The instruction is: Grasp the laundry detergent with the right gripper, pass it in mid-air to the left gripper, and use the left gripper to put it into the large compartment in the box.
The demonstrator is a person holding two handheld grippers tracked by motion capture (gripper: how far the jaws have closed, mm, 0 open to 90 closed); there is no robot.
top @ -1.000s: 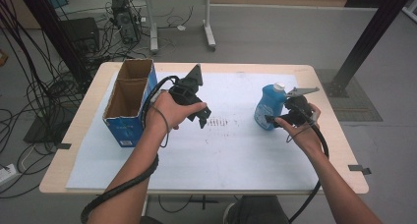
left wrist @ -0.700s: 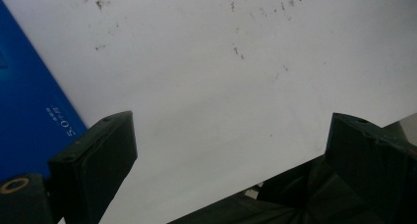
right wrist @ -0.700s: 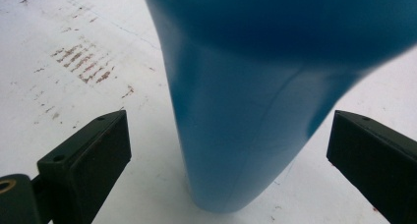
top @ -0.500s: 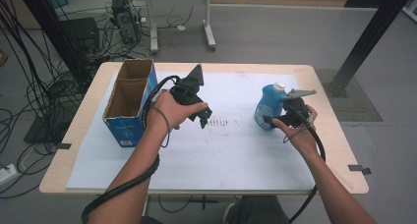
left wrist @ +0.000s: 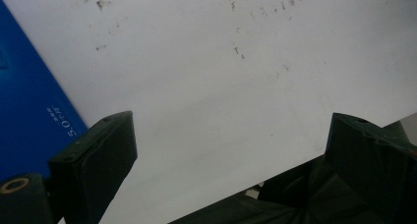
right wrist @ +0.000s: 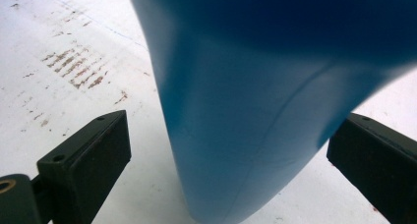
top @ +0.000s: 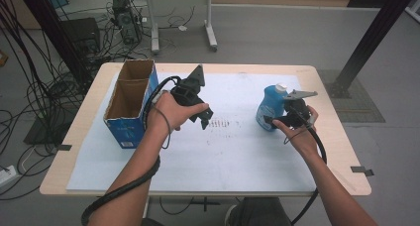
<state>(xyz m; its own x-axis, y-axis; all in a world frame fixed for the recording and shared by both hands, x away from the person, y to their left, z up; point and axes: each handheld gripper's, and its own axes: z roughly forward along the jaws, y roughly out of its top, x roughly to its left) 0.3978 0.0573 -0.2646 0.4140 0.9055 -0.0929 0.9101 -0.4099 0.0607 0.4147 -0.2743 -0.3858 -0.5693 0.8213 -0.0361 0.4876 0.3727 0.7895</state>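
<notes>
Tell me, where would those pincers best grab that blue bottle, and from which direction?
Probably around the lower body of the blue bottle, coming in level from the person's side. It stands upright on the table and narrows toward its white cap, so the broad body offers two opposite sides. The right gripper already has its jaws open either side of it, a gap showing at the left jaw.

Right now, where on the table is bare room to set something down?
Free: the white mat between the cardboard box and blue bottle, especially its near half. Crowded: the right gripper open around the bottle; the left gripper beside the box.
</notes>
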